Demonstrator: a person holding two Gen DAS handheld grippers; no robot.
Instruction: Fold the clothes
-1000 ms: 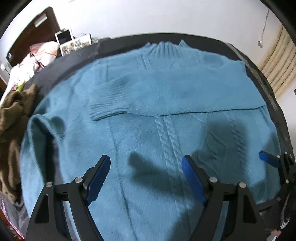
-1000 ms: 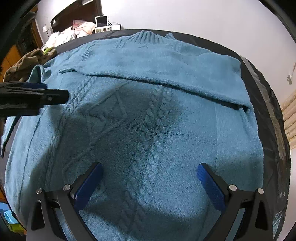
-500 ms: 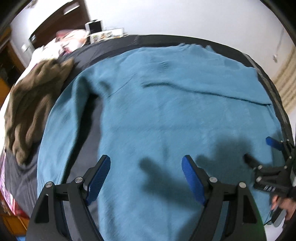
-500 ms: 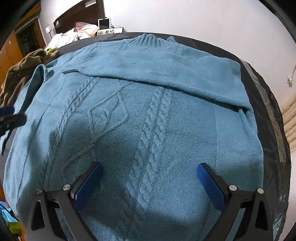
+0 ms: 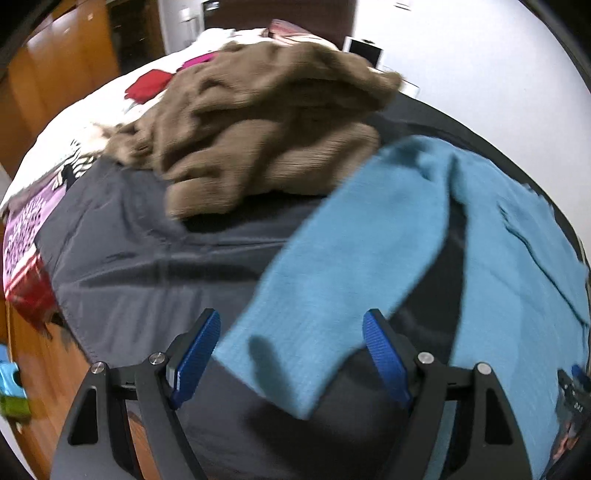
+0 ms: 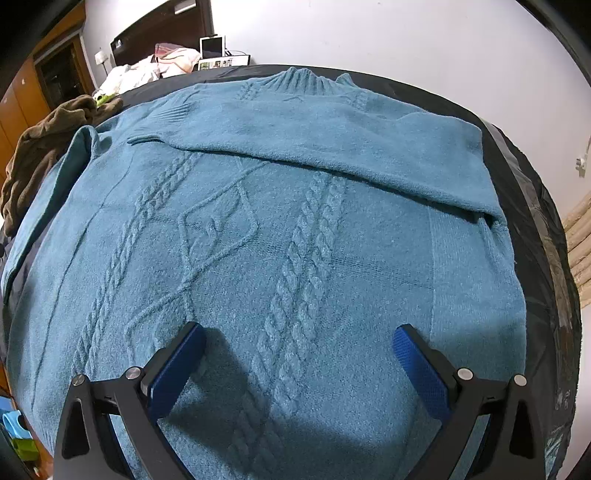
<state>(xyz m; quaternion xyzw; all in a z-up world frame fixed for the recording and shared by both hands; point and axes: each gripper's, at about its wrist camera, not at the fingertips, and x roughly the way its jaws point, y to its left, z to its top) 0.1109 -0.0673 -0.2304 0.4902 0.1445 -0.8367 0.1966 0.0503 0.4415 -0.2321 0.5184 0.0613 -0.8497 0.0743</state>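
Both grippers stand wide open from where I sit, with nothing held. On my left gripper the blue pads straddle the loose end of the teal sweater's sleeve without pressing it; that sleeve runs diagonally over the dark sheet, its cuff end lying between the jaws. My right gripper hovers over the body of the teal sweater, near its lower part, pads apart.

The left wrist view is blurred, so I cannot make out the knit of the sleeve or of the brown garment heaped beyond it. At that view's lower right edge a sliver of blue and black hardware is cut off; I cannot say what it is. The sweater's hem runs out of the right wrist view beneath the fingers.

I see no containers I can identify; small blue and green objects at the lower left of both views are too cropped to name.

The sweater lies flat, collar toward the white wall, one sleeve folded across the chest. Bare dark sheet shows to the left of the loose sleeve and in a narrow strip along the sweater's right side.
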